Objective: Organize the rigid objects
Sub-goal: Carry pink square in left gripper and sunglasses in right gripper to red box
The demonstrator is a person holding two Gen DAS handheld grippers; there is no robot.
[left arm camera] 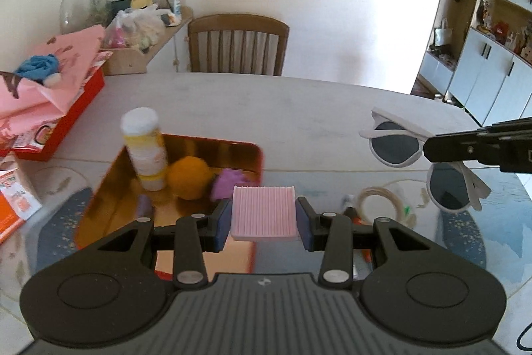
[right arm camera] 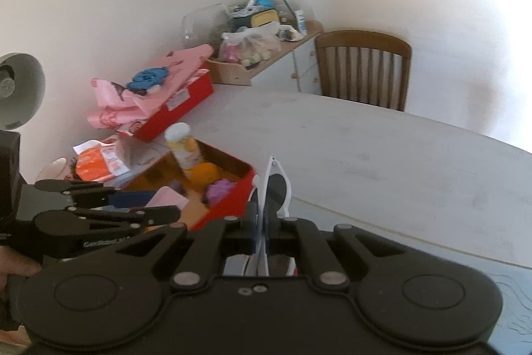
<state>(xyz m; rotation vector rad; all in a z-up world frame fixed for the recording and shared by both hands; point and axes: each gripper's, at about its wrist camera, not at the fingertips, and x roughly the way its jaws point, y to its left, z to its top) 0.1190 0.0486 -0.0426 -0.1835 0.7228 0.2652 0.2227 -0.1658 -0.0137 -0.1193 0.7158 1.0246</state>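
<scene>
Both grippers tilted down over the table, each holding something.

The left gripper [left arm camera: 263,217] is clamped on a pink ridged pad [left arm camera: 264,211], held above the near edge of the red tin [left arm camera: 257,155] — a bottle [left arm camera: 146,152] stands inside it. The right gripper [right arm camera: 261,222] is closed on white sunglasses [right arm camera: 277,185], held in the air just right of the tin.

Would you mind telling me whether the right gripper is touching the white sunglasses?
Touching. In the right wrist view the right gripper has its fingers closed on the white sunglasses frame; the left wrist view shows the sunglasses hanging from it above the table.
</scene>
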